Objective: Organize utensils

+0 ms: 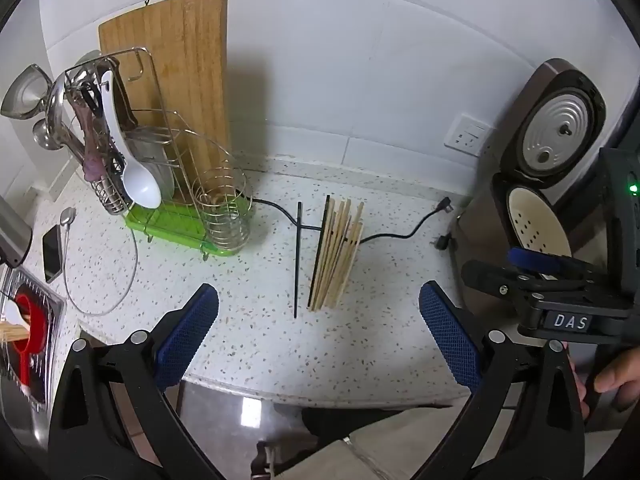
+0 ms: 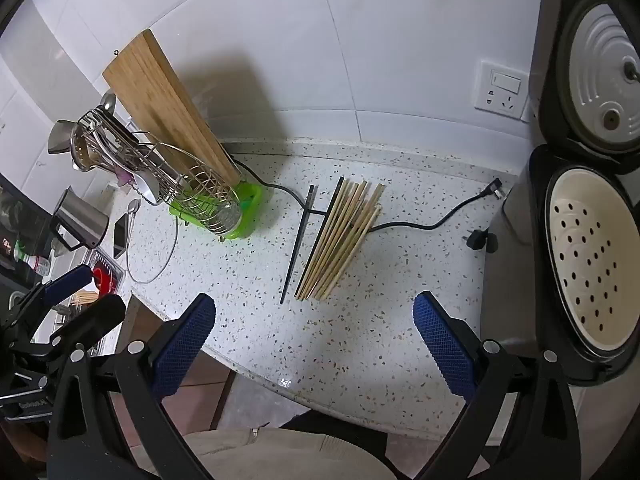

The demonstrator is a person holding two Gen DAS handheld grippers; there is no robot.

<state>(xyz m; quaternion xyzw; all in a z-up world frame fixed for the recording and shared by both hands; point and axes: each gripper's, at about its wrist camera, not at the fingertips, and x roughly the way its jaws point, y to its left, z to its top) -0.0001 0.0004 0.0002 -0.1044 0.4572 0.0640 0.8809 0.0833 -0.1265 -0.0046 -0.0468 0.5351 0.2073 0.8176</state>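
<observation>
A bundle of wooden chopsticks (image 1: 335, 254) lies on the speckled counter (image 1: 240, 320), with black chopsticks (image 1: 297, 256) beside it on the left. A wire utensil rack (image 1: 160, 168) on a green tray stands to the left, with an empty round wire holder (image 1: 224, 208) at its front. My left gripper (image 1: 320, 336) is open and empty, near the counter's front edge, short of the chopsticks. My right gripper (image 2: 314, 344) is open and empty too, just in front of the wooden chopsticks (image 2: 340, 240). The rack (image 2: 192, 196) shows at the left there.
An open rice cooker (image 2: 580, 260) stands at the right, its black cord (image 2: 420, 224) running under the chopsticks. A bamboo cutting board (image 1: 180, 72) leans behind the rack. A phone (image 1: 52, 254), spoon and kettle (image 2: 80, 220) sit far left. A wall socket (image 2: 502, 90) is at the back.
</observation>
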